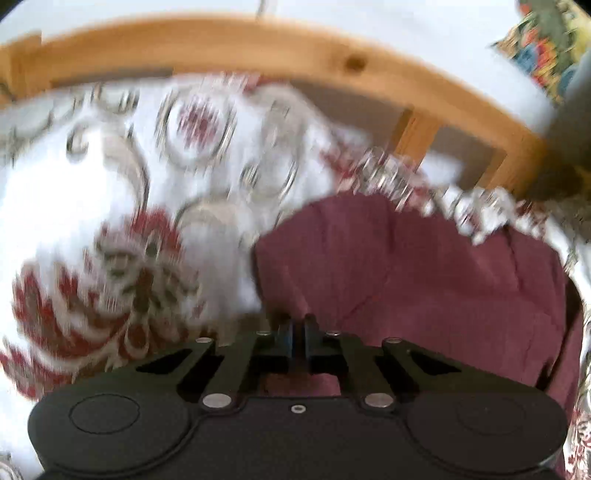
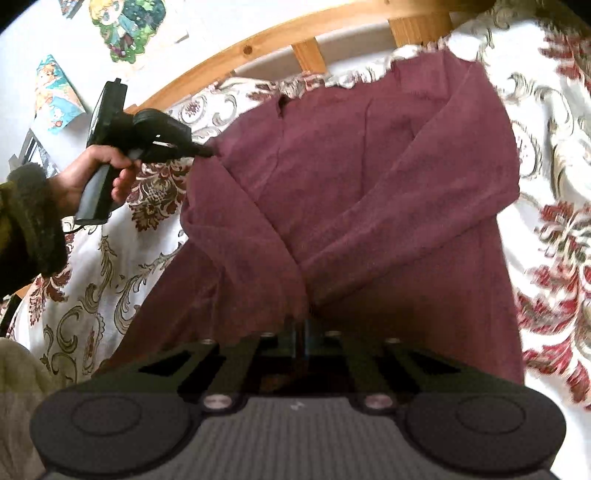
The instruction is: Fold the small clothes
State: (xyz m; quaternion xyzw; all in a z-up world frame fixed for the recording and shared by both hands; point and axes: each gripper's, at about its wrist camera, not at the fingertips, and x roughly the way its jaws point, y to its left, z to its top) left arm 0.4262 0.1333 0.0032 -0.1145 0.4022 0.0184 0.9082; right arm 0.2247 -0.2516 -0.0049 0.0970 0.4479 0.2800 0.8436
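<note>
A maroon long-sleeved top point(image 2: 369, 184) lies spread on a patterned bedspread point(image 2: 110, 277), its sleeves folded across the body. In the right wrist view my left gripper point(image 2: 207, 150), held by a hand point(image 2: 92, 166), is shut on the top's left shoulder edge. The left wrist view is blurred. There the left gripper point(image 1: 297, 325) shows its jaws together at the edge of the maroon top point(image 1: 406, 277). My right gripper point(image 2: 301, 328) is shut on the near edge of the top, where the sleeve ends meet. Fabric covers its fingertips.
A wooden bed rail point(image 2: 258, 40) with slats curves along the far side of the bedspread point(image 1: 74, 203); it also shows as the rail point(image 1: 221, 40). Colourful pictures point(image 2: 125, 22) hang on the white wall. A beige cloth point(image 2: 18, 387) lies at the lower left.
</note>
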